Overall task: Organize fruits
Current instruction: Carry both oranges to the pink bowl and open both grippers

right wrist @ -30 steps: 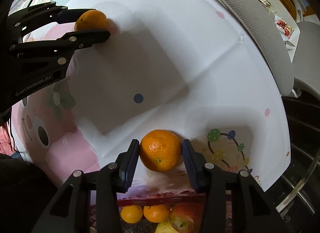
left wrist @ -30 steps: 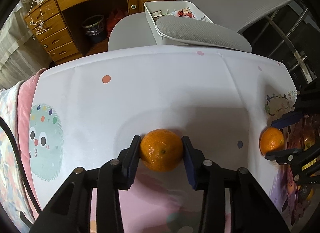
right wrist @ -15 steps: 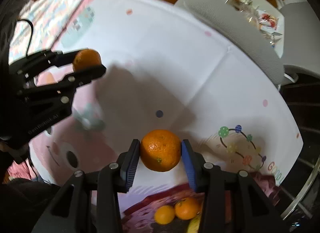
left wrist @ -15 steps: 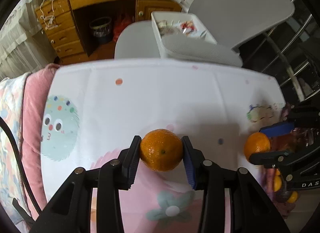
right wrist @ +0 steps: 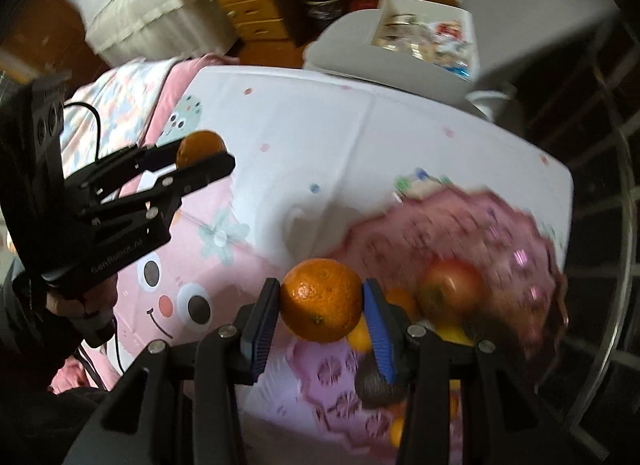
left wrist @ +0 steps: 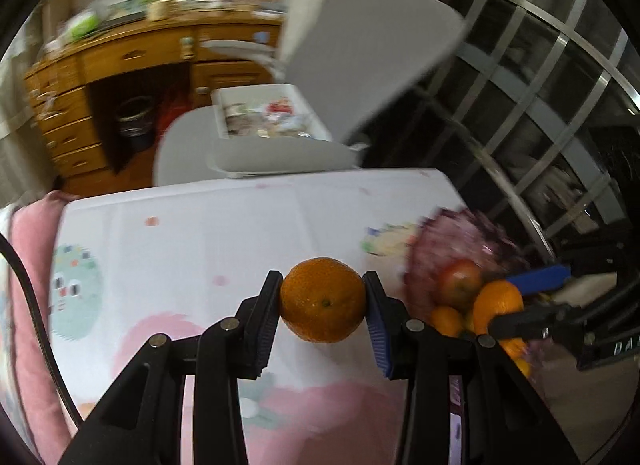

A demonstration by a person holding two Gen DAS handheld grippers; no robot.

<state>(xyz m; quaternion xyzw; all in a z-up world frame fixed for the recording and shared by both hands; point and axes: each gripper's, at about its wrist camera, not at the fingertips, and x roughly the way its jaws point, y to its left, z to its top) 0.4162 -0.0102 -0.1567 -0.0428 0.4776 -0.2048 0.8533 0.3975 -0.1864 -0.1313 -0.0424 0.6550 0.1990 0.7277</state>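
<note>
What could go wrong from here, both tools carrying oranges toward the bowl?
1. The right tool grips its orange by the sides only; it could slip, landing on the apple in the purple bowl.
2. The left tool, with its own orange, might crowd the right at the bowl.

The left gripper (right wrist: 200, 159) is showing "GenRobot.AI" in white; the right gripper (left wrist: 516, 301) is showing "DAS", cut off.
</note>
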